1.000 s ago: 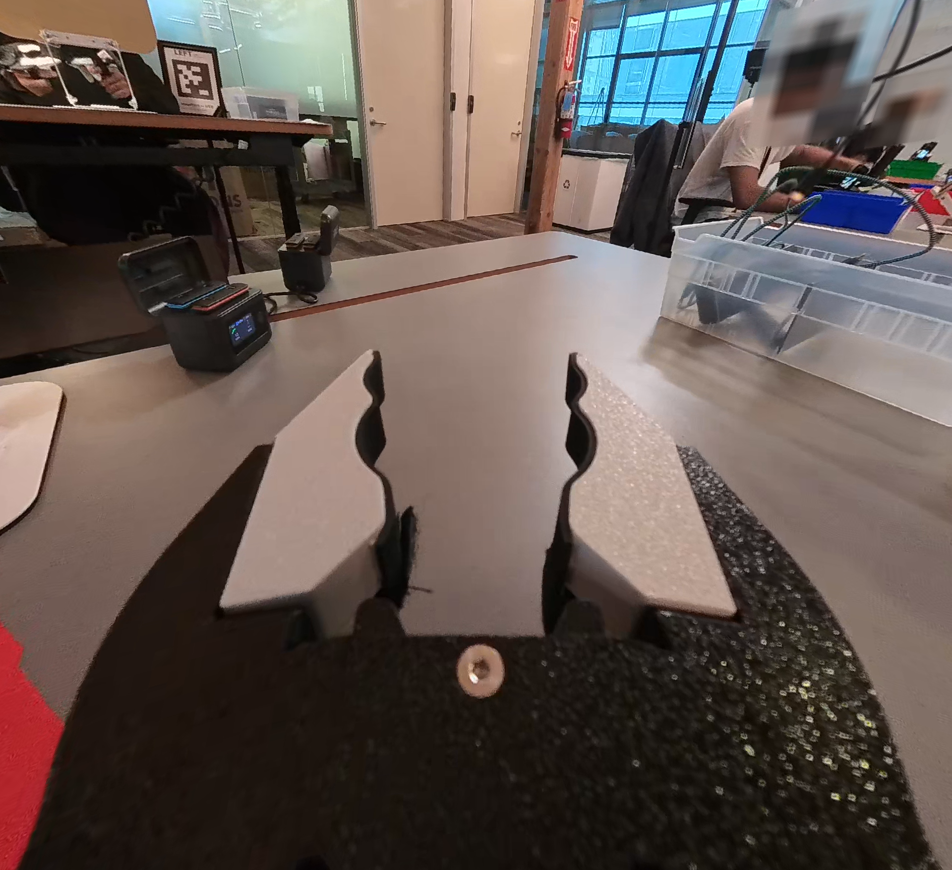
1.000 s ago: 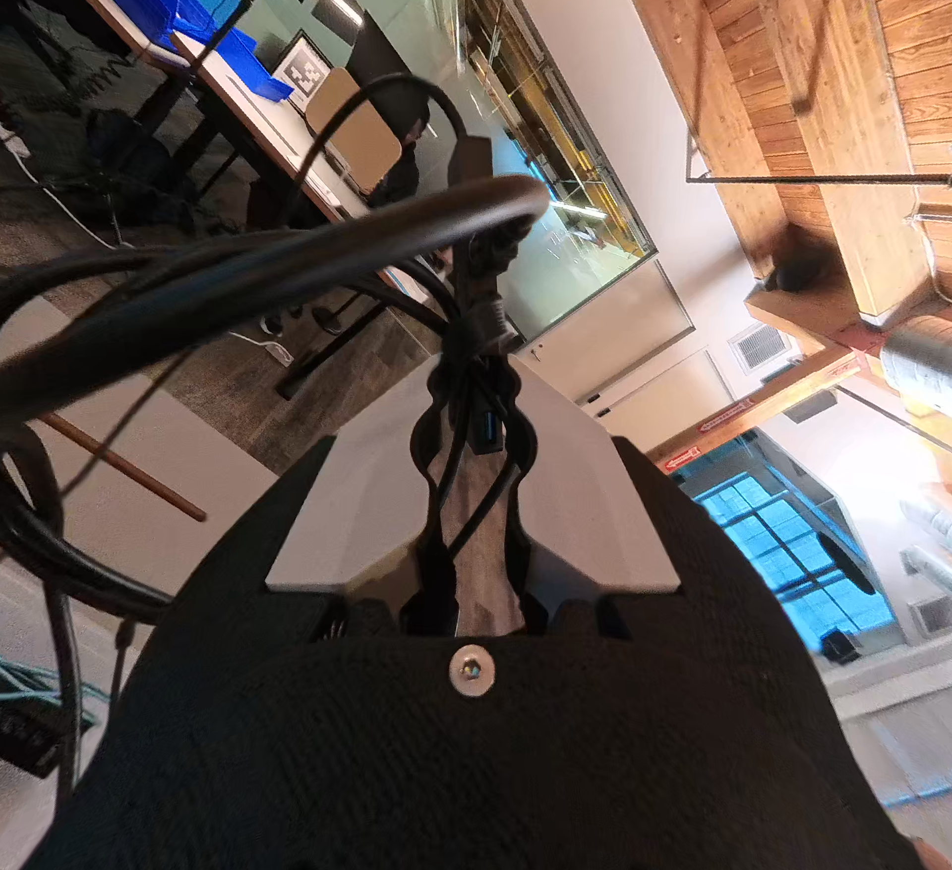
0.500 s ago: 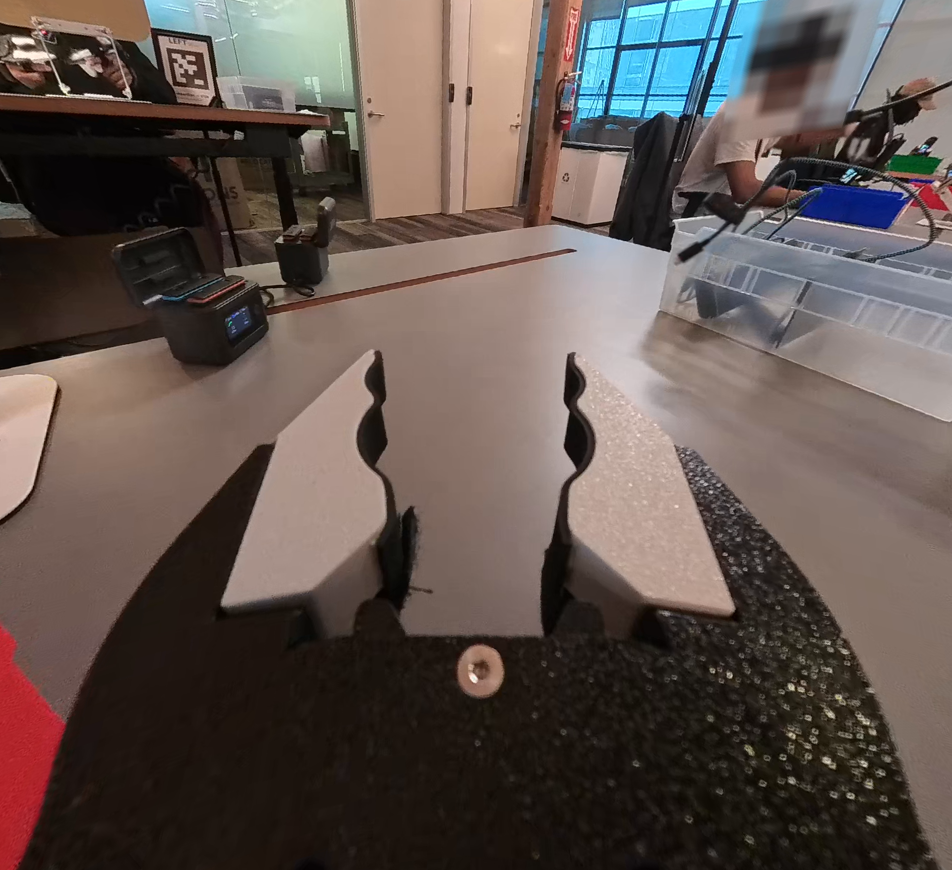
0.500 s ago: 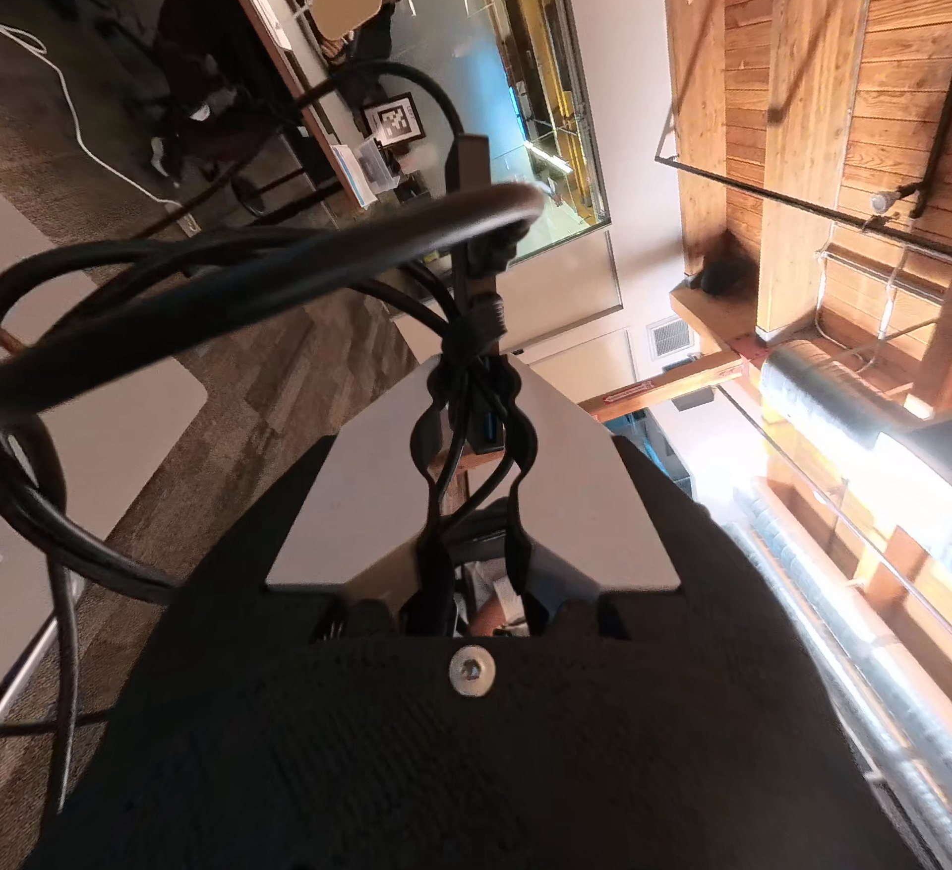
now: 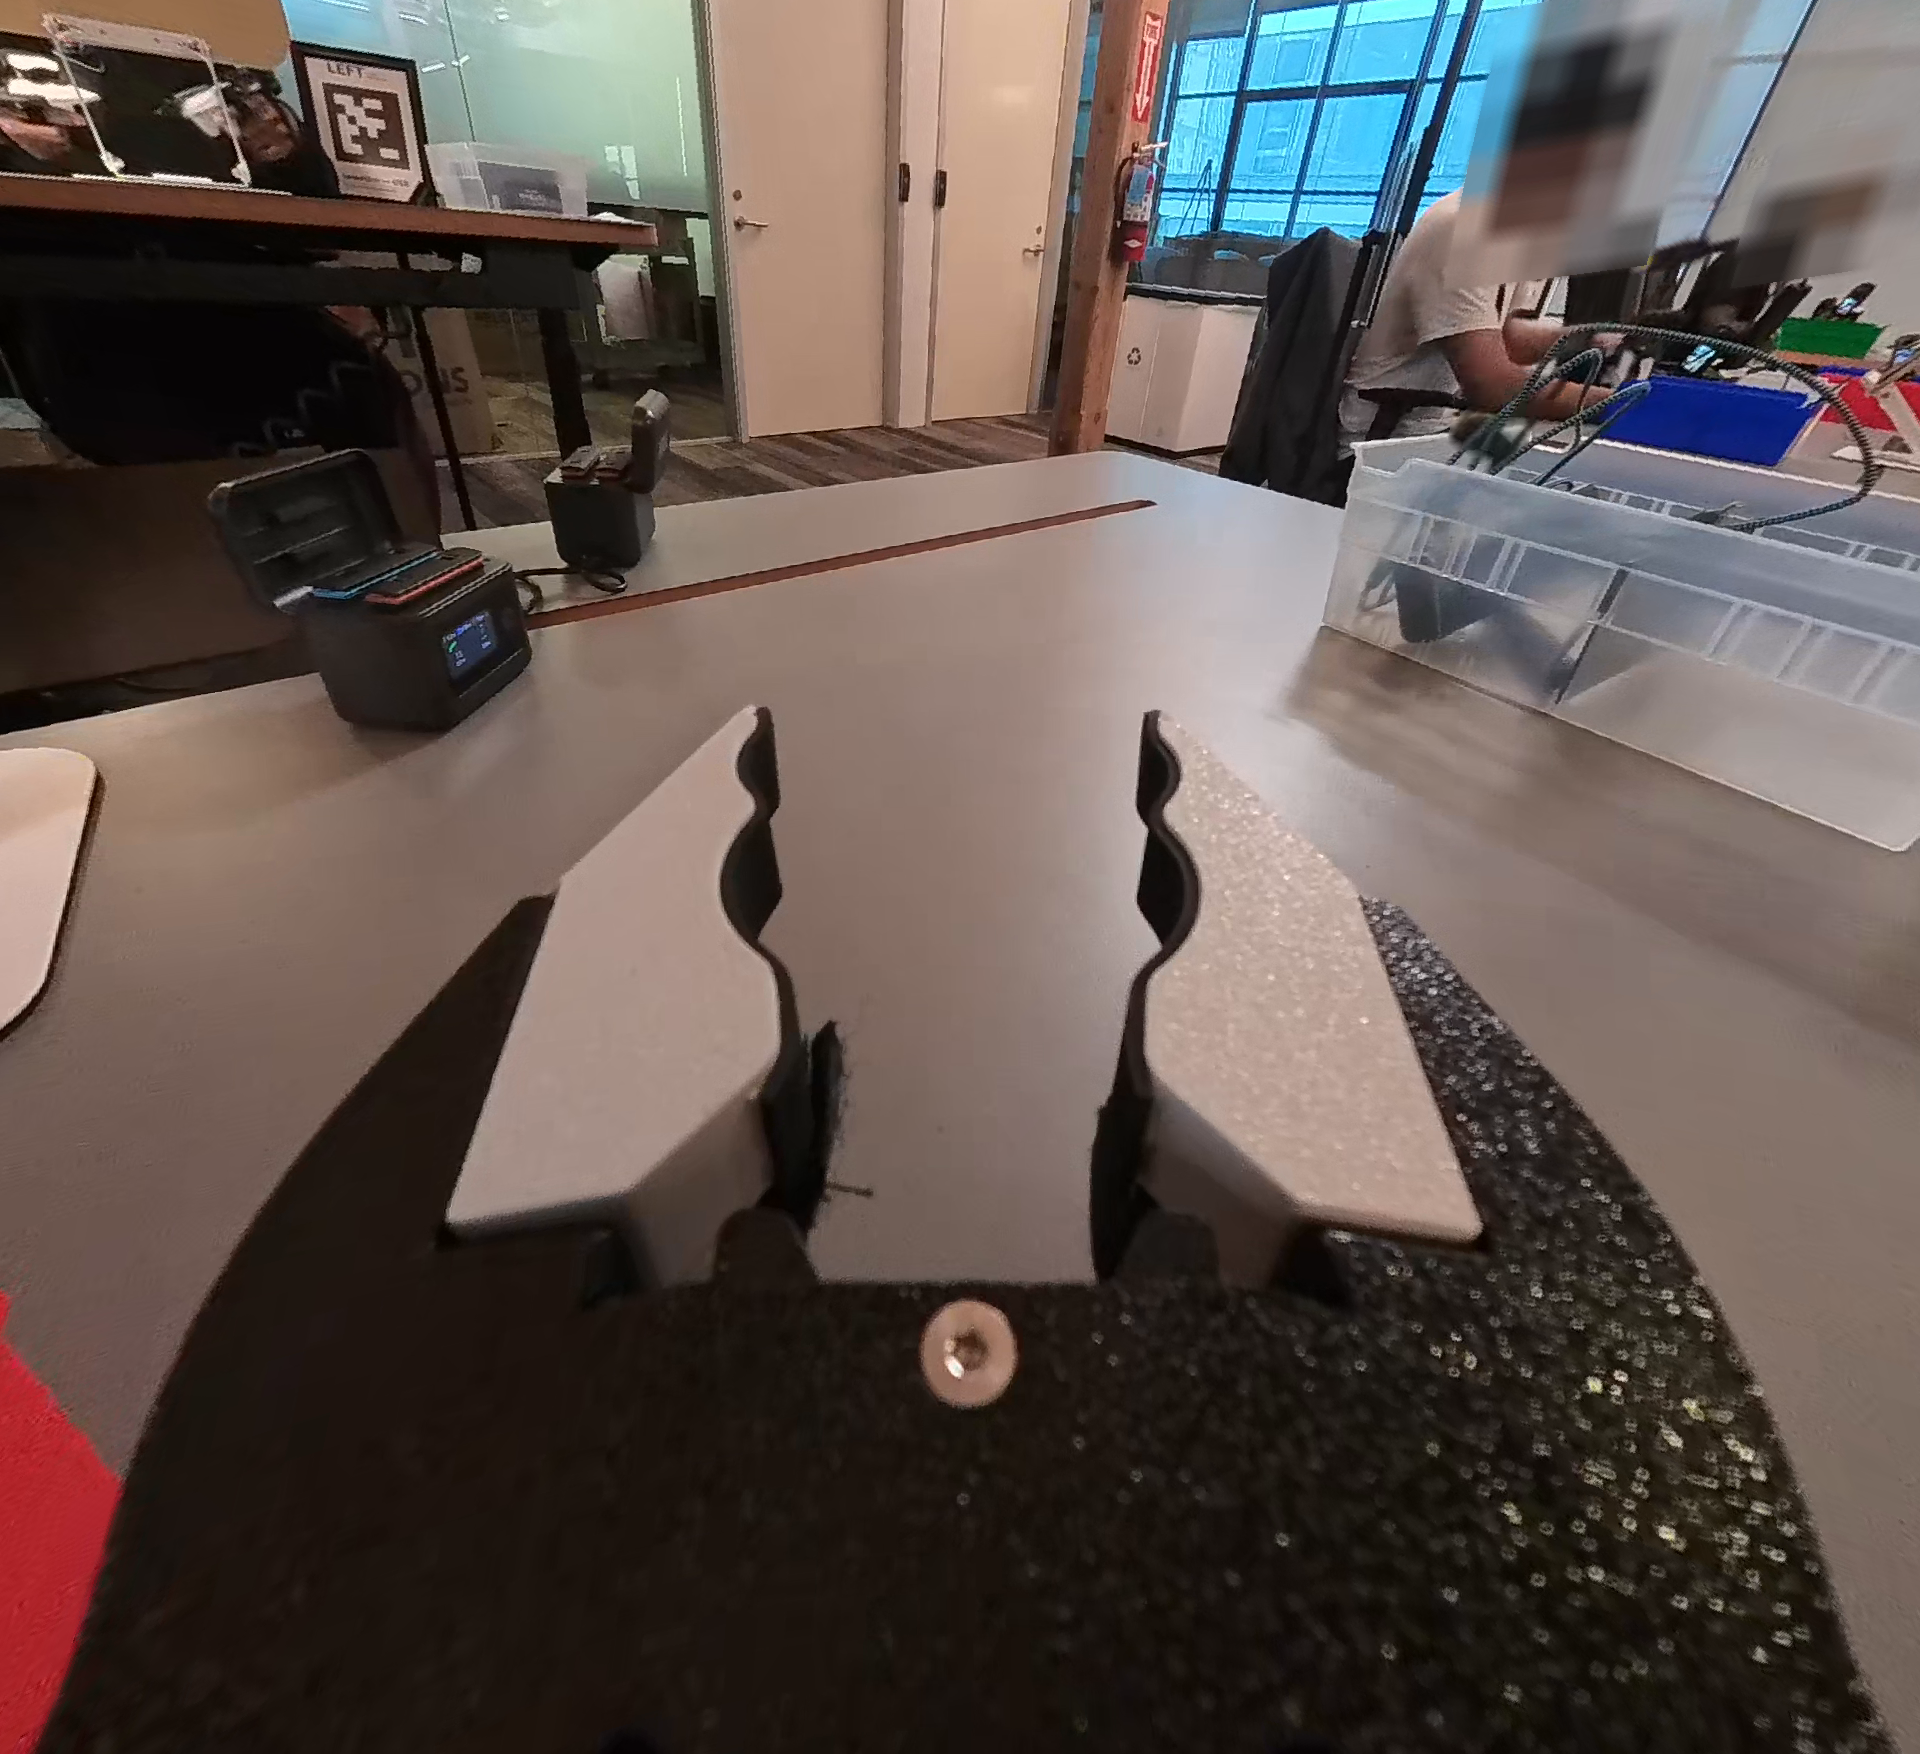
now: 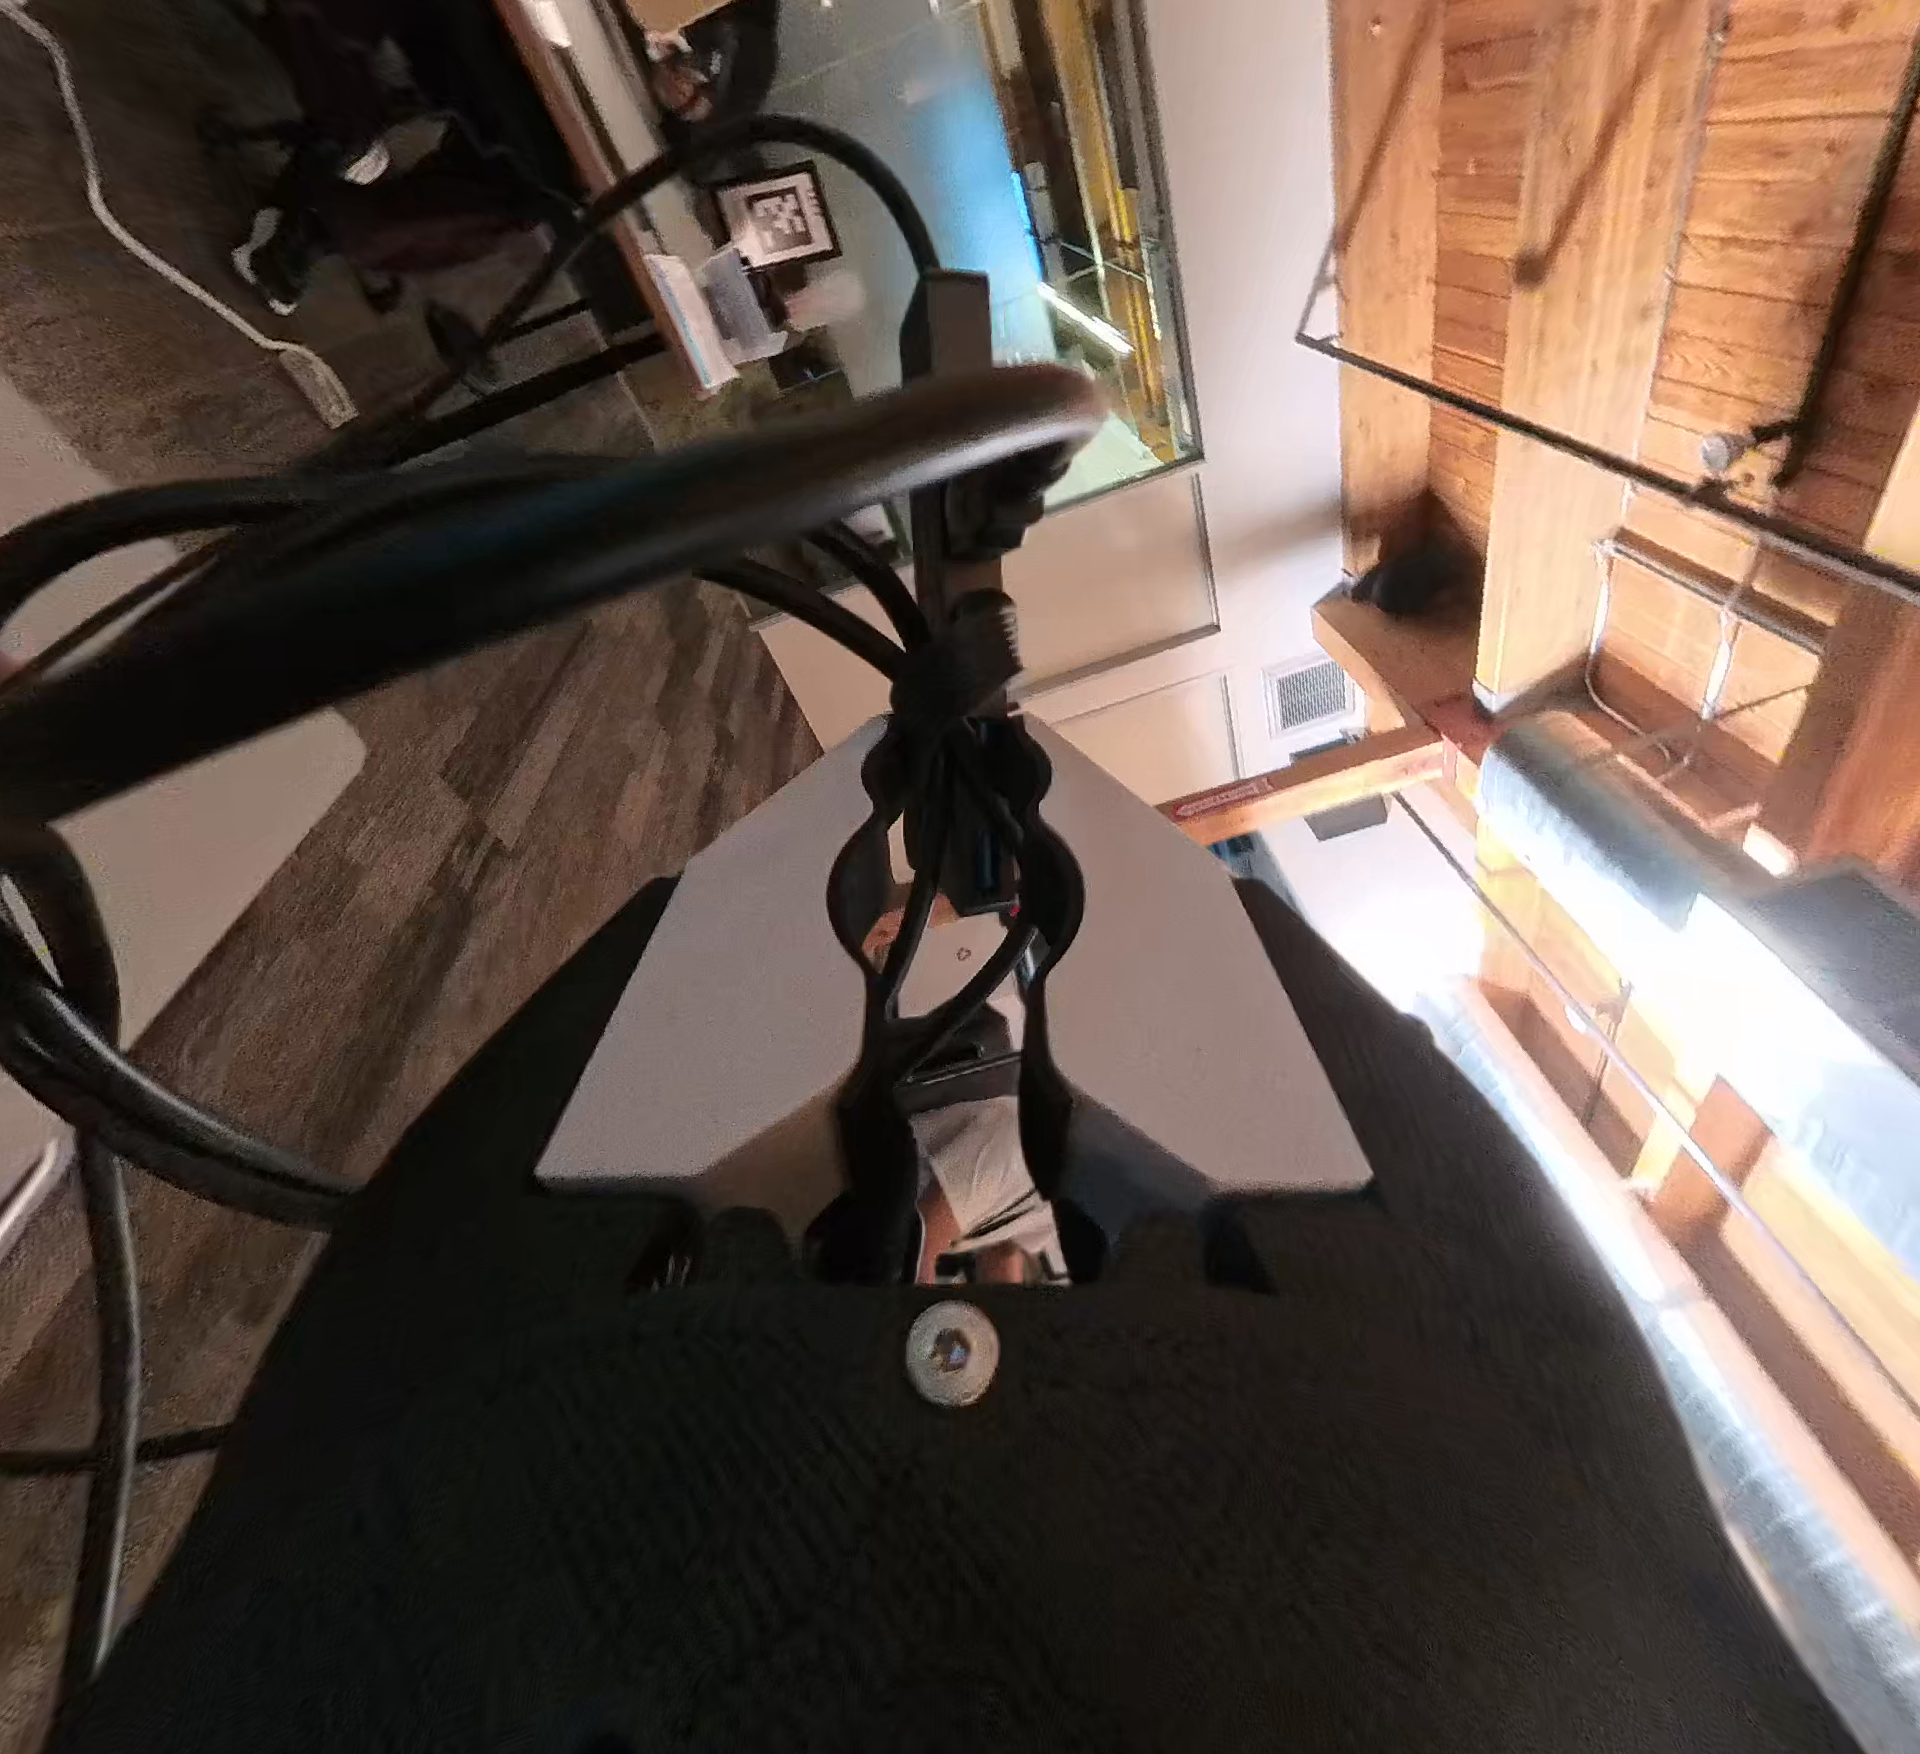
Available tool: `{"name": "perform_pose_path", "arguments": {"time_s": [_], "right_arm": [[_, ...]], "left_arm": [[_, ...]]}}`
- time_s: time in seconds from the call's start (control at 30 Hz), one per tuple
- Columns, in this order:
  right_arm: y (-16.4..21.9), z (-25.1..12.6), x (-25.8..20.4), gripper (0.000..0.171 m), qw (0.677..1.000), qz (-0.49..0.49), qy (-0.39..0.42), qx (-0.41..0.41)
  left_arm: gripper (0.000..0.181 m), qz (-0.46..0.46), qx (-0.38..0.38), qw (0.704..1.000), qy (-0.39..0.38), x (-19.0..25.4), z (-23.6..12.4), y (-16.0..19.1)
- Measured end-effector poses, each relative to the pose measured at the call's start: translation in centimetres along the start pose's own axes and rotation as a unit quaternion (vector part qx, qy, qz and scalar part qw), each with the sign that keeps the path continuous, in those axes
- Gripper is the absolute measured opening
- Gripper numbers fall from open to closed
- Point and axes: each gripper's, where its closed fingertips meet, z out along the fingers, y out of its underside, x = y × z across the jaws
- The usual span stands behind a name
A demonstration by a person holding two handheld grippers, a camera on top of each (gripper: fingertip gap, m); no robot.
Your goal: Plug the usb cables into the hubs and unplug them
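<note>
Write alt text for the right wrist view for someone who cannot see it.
The right claw is shut on a bundle of black usb cables, whose loops arc off to the left and whose plug sticks out past the fingertips. The camera is tipped sideways, with wood-plank flooring on the left and a wooden ceiling on the right.

Plain matte grey bench (image 5: 935, 665), nothing patterned on it. Light grey speckled fingers (image 5: 1278, 956) on a sparkly black mount. Black charging case (image 5: 416, 634) at 10 o'clock has red and blue trim. Clear ribbed plastic bin (image 5: 1621, 624) at 2 o'clock. Glossy black usb cables (image 6: 499, 541).
</note>
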Motion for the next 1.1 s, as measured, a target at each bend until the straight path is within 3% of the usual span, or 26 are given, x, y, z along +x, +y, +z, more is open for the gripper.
{"name": "perform_pose_path", "arguments": {"time_s": [0.33, 0.6, 0.7, 0.83, 1.0, 1.1], "right_arm": [[-0.8, 2.1, -14.4, 0.017, 0.994, -0.074, -0.061, 0.058], [-2.6, 1.2, -21.6, 0.017, 0.985, 0.033, -0.087, 0.147], [-0.9, 1.6, -25.5, 0.017, 0.984, 0.008, -0.129, 0.124], [2.9, 1.9, -32.1, 0.017, 0.972, -0.105, -0.203, 0.059], [7.2, 0.8, -40.2, 0.017, 0.915, -0.198, -0.352, -0.021], [8.6, 0.1, -43.4, 0.017, 0.882, -0.18, -0.431, -0.063]], "left_arm": [[0.068, -0.007, 0.004, 1.0, 0.0, -0.1, -0.1, -0.1], [0.067, -0.01, 0.005, 1.0, 0.001, -0.1, -0.1, -0.1], [0.067, -0.012, 0.006, 1.0, 0.001, -0.1, -0.1, -0.1], [0.067, -0.016, 0.007, 1.0, 0.003, -0.1, -0.1, -0.2], [0.067, -0.014, 0.005, 1.0, 0.003, 0.0, 0.0, -0.1], [0.067, -0.015, 0.006, 1.0, 0.002, 0.0, -0.1, -0.1]]}}
